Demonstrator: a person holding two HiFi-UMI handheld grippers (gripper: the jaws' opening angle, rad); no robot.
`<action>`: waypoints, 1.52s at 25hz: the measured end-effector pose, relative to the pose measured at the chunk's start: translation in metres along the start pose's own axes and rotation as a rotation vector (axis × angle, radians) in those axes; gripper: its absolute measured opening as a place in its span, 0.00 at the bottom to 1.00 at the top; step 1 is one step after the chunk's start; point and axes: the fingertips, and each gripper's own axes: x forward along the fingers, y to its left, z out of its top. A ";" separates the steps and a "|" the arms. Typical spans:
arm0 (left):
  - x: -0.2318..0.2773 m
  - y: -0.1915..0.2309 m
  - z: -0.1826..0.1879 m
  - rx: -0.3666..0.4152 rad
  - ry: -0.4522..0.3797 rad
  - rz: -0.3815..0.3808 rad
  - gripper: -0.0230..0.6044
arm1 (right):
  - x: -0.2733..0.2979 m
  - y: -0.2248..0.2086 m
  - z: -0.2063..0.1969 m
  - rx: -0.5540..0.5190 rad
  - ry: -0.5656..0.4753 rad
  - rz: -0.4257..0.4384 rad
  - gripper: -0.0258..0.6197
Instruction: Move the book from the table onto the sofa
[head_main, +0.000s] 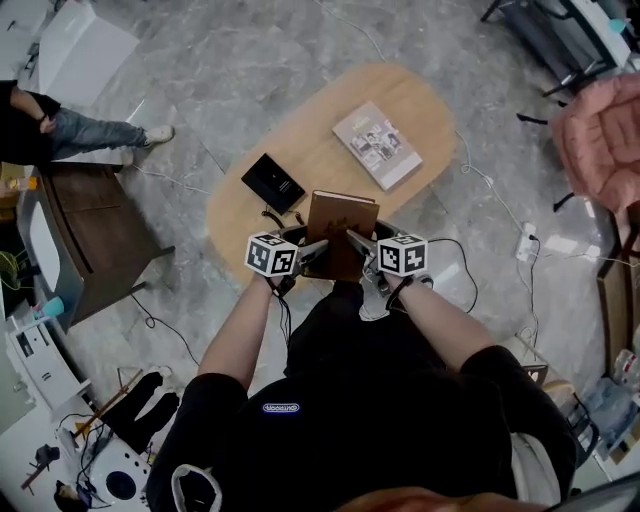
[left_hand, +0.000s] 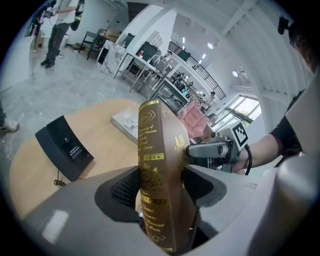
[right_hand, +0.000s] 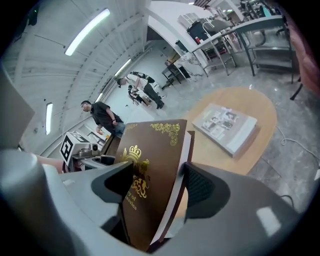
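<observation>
A brown book (head_main: 338, 228) with gold print hangs above the near end of the oval wooden table (head_main: 400, 90), held upright between both grippers. My left gripper (head_main: 308, 254) is shut on its spine side; in the left gripper view the gold-lettered spine (left_hand: 156, 165) fills the gap between the jaws. My right gripper (head_main: 362, 246) is shut on the other side, with the cover (right_hand: 150, 165) and page edge clamped between its pads. Each gripper shows in the other's view: the right gripper (left_hand: 215, 150) and the left gripper (right_hand: 82, 150). A pink upholstered seat (head_main: 600, 135) stands at the far right.
On the table lie a grey magazine-like book (head_main: 377, 144) and a black flat device (head_main: 272, 182) with a cable. A dark wooden cabinet (head_main: 95, 235) stands left, a seated person's legs (head_main: 85, 130) beyond it. A power strip (head_main: 527, 240) and cables cross the floor on the right.
</observation>
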 end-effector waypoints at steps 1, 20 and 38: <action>-0.005 -0.009 0.003 0.001 -0.012 0.002 0.48 | -0.008 0.006 0.005 -0.011 -0.006 0.003 0.56; -0.055 -0.181 0.104 0.120 -0.271 -0.047 0.46 | -0.196 0.083 0.128 -0.211 -0.294 0.021 0.51; 0.041 -0.414 0.197 0.443 -0.283 -0.292 0.44 | -0.467 0.018 0.172 -0.285 -0.718 -0.173 0.50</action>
